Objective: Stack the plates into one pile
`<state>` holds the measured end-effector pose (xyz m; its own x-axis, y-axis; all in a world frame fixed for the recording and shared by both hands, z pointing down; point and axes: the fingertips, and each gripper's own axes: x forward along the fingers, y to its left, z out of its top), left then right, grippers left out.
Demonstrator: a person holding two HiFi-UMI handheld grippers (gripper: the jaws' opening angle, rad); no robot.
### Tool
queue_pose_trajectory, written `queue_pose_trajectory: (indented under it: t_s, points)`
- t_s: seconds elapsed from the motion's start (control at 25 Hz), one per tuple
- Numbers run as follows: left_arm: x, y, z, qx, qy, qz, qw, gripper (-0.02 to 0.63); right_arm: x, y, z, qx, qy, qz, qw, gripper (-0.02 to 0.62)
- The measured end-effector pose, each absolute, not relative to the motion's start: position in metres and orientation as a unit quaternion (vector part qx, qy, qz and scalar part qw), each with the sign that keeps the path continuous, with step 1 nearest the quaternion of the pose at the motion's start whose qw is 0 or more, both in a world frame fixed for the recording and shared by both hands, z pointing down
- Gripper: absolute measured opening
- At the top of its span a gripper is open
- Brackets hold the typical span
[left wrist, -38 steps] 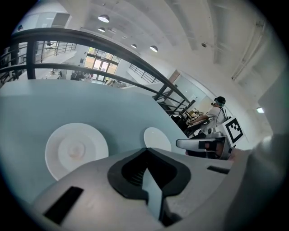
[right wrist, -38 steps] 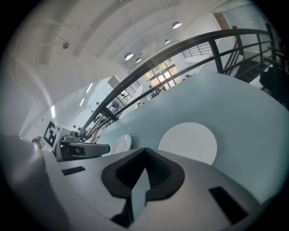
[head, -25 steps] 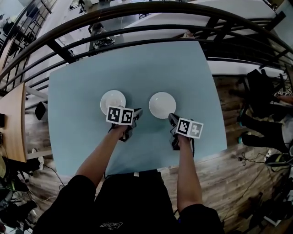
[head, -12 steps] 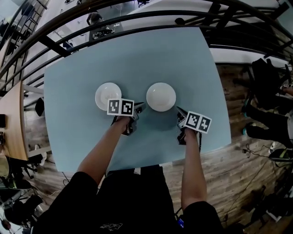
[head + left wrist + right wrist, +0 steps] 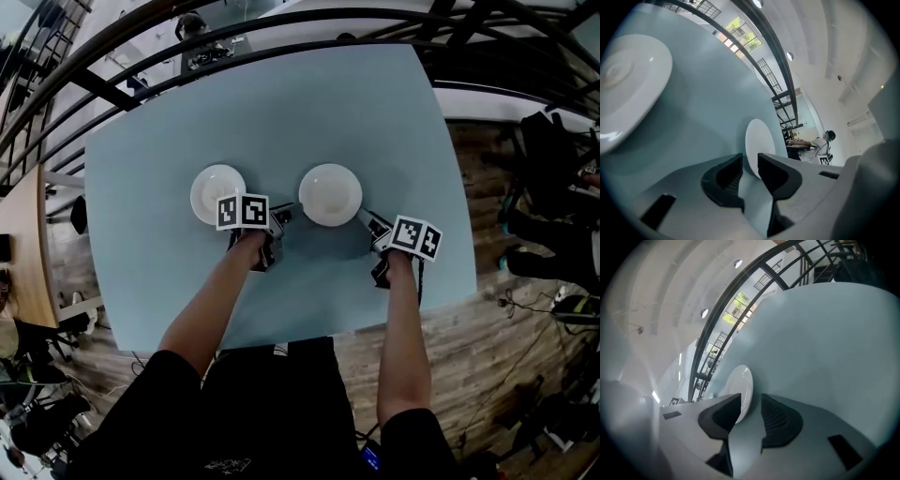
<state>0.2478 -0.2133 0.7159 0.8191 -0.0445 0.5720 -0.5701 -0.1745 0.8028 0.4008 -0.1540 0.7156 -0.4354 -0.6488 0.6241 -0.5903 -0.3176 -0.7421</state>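
Two white plates lie side by side on the blue worktop (image 5: 281, 112), a little apart, not stacked.

The left plate (image 5: 214, 187) lies farthest left. The left hand-held gripper (image 5: 278, 218) is just beside it, by its lower right edge, low over the worktop. Its tips sit over the bare gap between the two plates and point toward the right plate. Its jaws are a little bit apart, with a thin gap. Nothing is in the gap, and it does not touch either plate.

The right plate (image 5: 330, 194) comes next. The right hand-held gripper (image 5: 367, 220) is at its lower right edge. In the right gripper view, the rim of this plate sits right at the mouth of the jaws. These jaws have just been opening and now stand apart. The pads do not squeeze the plate. I cannot tell if a tip touches the rim.

Count: two plates, two hand-held grippers, one worktop.
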Motion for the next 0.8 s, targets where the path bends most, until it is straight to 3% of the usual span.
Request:
queue_pose_trajectory:
  t_s: [0.32, 0.56, 0.8]
  points:
    - [0.243, -0.228, 0.724, 0.699, -0.222, 0.173, 0.658, 0.094, 0.399, -0.163, 0.724, -0.519, 0.556, -0.647, 0.06, 0.138]
    - [0.254, -0.234, 0.727, 0.706, -0.234, 0.197, 0.639, 0.094, 0.398, -0.171, 0.727, -0.525, 0.553, -0.647, 0.031, 0.138]
    - [0.258, -0.229, 0.731, 0.705, -0.224, 0.22, 0.636, 0.094, 0.391, -0.174, 0.731, -0.533, 0.544, -0.648, 0.033, 0.083]
